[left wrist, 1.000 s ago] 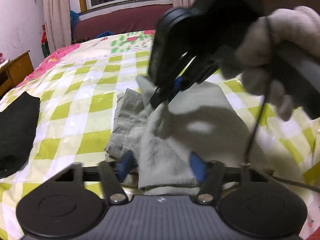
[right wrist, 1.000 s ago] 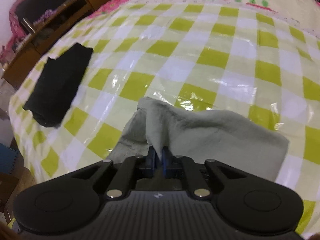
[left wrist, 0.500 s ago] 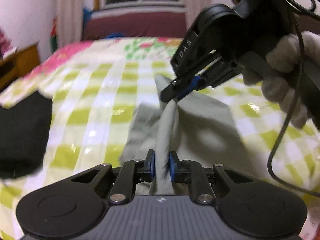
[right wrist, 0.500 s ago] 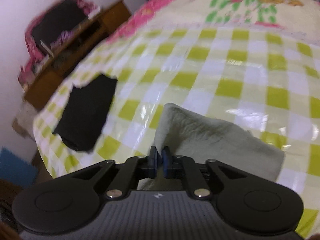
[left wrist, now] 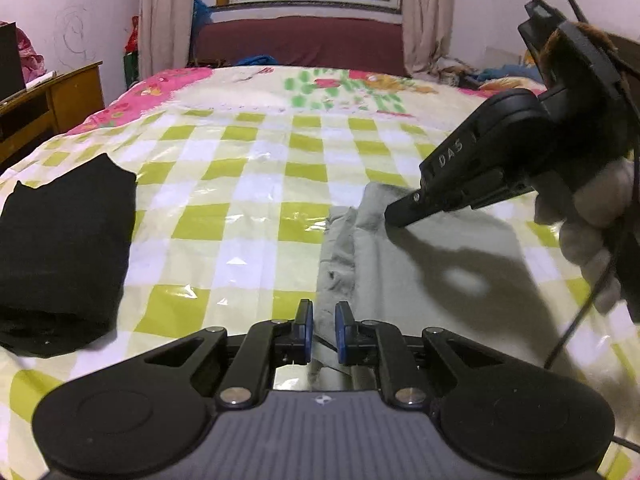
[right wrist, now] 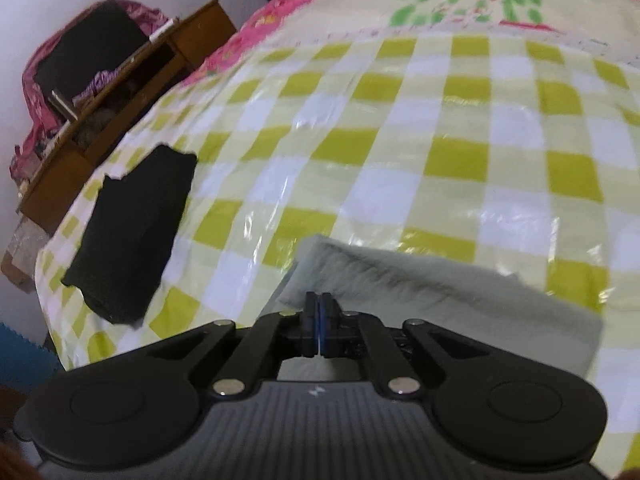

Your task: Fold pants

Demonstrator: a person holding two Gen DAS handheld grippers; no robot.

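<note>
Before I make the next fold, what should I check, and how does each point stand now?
1. Right gripper shut: ok; cloth pinched inside: cannot tell.
2. Left gripper jaws have just been closing, with the gray pants edge between them; firm grip: cannot tell.
3. Pants lying smooth on the checked sheet: not ok, left edge is wrinkled.
4. Black folded garment apart from the pants: ok.

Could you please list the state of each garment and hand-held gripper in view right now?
Grey pants: folded, lying on the checked bedspread, left edge rumpled.
Black garment: folded, lying apart on the left, untouched.
Left hand-held gripper: jaws narrowly apart over the pants' edge; whether they pinch cloth is unclear.
Right hand-held gripper: jaws shut, at the pants' far corner; no cloth visibly between them.
</note>
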